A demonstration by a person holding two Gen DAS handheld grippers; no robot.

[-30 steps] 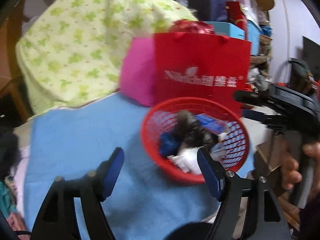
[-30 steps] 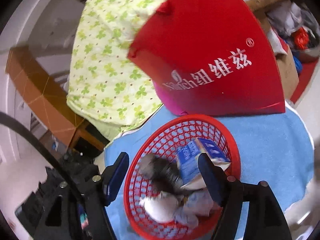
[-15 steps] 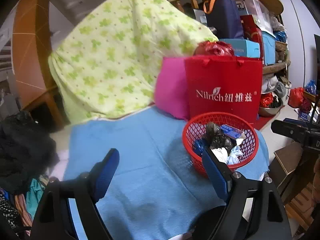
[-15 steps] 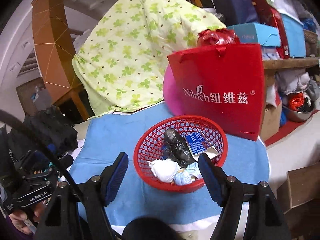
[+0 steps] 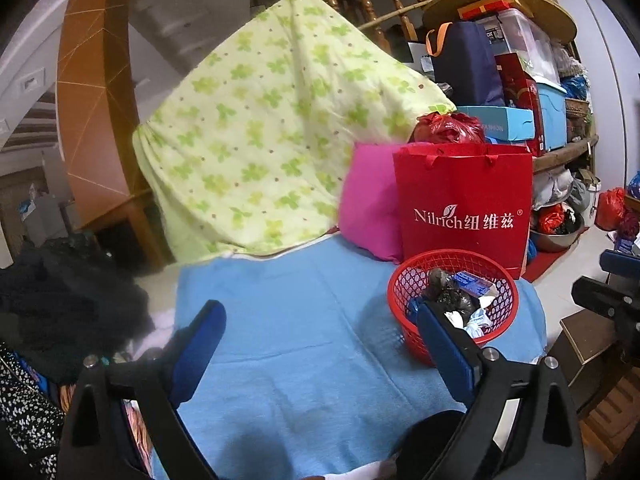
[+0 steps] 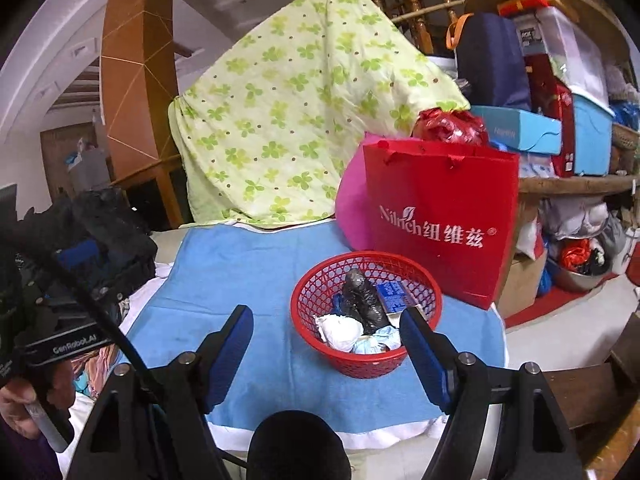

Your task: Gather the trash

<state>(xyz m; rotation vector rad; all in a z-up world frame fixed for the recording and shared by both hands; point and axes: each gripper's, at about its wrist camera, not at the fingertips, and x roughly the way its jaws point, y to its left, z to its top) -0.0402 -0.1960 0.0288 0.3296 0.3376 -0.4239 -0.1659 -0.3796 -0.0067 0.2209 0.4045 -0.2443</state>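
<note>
Fingers (image 5: 448, 344) of left gripper (image 5: 320, 344) and right gripper (image 6: 326, 346) are spread wide, opening, nothing held. Trash (image 6: 360, 316) is piled inside red basket (image 6: 320, 360), just before red bag (image 6: 440, 216), on blue cloth (image 6: 248, 264).

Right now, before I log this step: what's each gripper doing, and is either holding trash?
Left gripper: jaws opening, nothing between them.
Right gripper: jaws opening, holding nothing; the trash lies in the red basket.

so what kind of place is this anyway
Most likely a cluttered storage corner of a home, beside a staircase: wooden banisters rise behind a clover-print quilt, and shelves on the right are crammed with boxes and bags.
</note>
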